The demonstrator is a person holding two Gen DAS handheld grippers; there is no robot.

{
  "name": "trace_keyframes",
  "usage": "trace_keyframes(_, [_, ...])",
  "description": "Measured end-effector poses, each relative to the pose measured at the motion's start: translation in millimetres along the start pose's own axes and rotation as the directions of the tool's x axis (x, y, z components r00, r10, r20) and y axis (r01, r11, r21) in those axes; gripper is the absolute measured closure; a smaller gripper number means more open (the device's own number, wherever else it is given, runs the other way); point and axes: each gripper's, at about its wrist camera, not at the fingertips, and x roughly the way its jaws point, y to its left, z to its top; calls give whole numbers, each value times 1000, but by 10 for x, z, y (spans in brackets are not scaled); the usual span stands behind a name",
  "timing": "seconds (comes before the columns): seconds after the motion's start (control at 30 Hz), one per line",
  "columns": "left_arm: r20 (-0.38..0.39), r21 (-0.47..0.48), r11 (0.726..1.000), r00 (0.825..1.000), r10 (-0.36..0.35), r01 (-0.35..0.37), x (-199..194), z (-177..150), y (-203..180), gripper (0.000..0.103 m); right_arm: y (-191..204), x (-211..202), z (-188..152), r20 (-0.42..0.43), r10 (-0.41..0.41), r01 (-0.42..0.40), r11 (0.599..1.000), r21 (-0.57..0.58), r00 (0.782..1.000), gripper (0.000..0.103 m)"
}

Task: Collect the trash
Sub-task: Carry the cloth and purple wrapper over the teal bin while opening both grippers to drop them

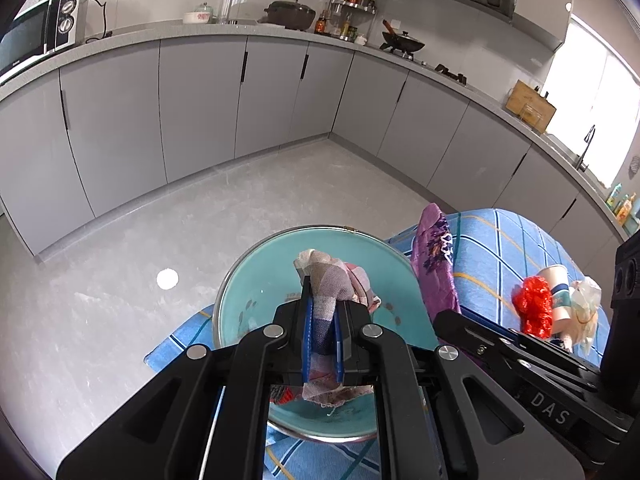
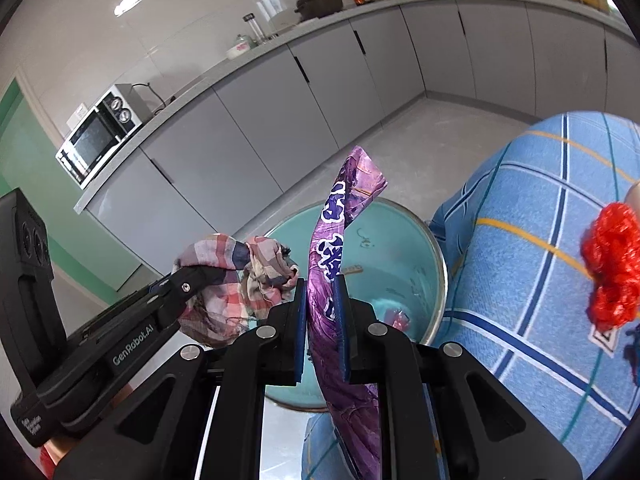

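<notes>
While the left gripper point(image 1: 322, 320) pinches a checked rag point(image 1: 334, 280) over the teal bin point(image 1: 256, 280) and the right gripper point(image 2: 322, 320) clamps a purple wrapper point(image 2: 340, 248) at the bin's three o'clock rim, an early release could drop the wrapper outside.

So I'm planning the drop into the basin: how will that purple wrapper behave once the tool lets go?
The purple wrapper looks like thin, crinkled foil, so probably very light. It bends above the right tool, suggesting it is floppy. It may flutter sideways rather than fall straight into the teal basin.
</notes>
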Motion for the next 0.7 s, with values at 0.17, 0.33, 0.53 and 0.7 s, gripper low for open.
trace_keyframes(0.17, [-25,3,1000,1000,5,-5,153,-15,6,95,-67,187,38,-21,-19,19,999,28,1000,89])
trace_keyframes(0.33, [-52,3,1000,999,14,-14,286,-42,11,95,-134,333,31,-42,-24,26,999,46,999,89])
trace_keyframes(0.53, [-92,7,999,995,33,-32,459,-94,58,95,-165,465,-7,-68,-28,32,998,54,997,88])
trace_keyframes(0.7, [-110,8,999,993,45,-45,544,-117,47,95,-195,584,-16,-82,-31,36,997,61,996,88])
